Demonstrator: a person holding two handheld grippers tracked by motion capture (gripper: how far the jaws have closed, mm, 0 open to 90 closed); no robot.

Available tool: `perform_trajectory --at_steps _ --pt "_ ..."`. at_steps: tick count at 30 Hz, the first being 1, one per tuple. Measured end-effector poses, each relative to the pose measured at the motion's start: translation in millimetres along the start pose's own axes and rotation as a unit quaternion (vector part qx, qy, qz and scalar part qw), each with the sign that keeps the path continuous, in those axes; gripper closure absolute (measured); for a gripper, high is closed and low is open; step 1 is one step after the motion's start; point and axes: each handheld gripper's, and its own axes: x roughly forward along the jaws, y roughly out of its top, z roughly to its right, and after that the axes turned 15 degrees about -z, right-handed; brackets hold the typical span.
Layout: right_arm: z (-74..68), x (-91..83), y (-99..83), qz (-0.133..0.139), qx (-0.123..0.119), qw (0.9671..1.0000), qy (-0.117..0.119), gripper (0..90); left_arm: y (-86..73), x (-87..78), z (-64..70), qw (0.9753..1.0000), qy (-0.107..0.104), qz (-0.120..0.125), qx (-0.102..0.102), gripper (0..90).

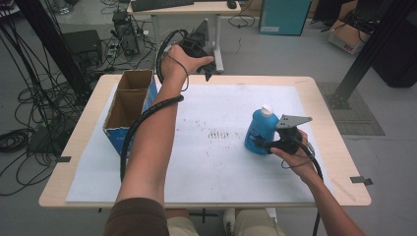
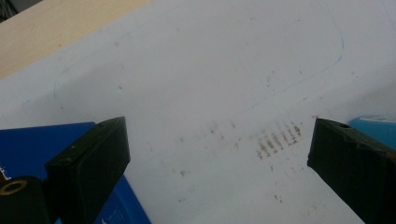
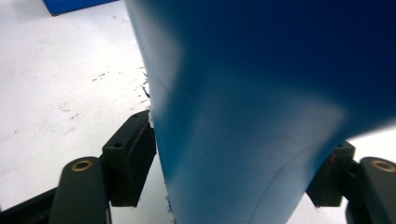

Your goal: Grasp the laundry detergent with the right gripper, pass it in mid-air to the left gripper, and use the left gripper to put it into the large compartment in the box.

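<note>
The wooden table [image 1: 322, 105] fills the middle of the high view, and most of its top lies under a white sheet [image 1: 216, 162] that carries a patch of brownish smudges [image 1: 219, 133] near the centre of the frame. At the left of that view an open cardboard box [image 1: 129, 105] with blue outer sides sits on the sheet's left edge, split into two compartments, and my left forearm reaches up past its right side. Right of centre stands my blue bottle [image 1: 260, 130] with its white cap [image 1: 266, 109], upright on the sheet. My right gripper [image 1: 269, 144] is at the bottle's lower part, and in the right gripper view its black jaws sit hard against either side of the blue body [image 3: 243, 121], so I have it gripped around the base; whether the bottle is lifted clear of the sheet I cannot quite tell. My left gripper [image 1: 204, 54] is up at the top centre of the high view, over the far edge of the table. In the left gripper view its jaws stand wide apart with nothing between them, framing the smudges [image 2: 275, 140], with a corner of the blue box [image 2: 37, 144] at lower left.
</note>
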Motion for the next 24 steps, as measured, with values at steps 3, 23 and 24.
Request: perform_trajectory --at_steps 3,23,24 --pt "1.7 0.7 -0.5 0.002 -0.001 1.0000 0.002 31.8 0.1 0.4 0.3 1.0000 0.000 -0.001 0.004 5.9" --pt "1.2 1.8 -1.9 0.004 -0.010 0.9999 0.007 40.0 -0.8 -0.9 0.7 1.0000 0.000 -0.001 0.005 6.0" --pt "1.3 1.8 -1.9 0.004 -0.011 0.9999 0.007 40.1 -1.2 -1.0 0.6 1.0000 0.001 -0.001 0.005 6.0"
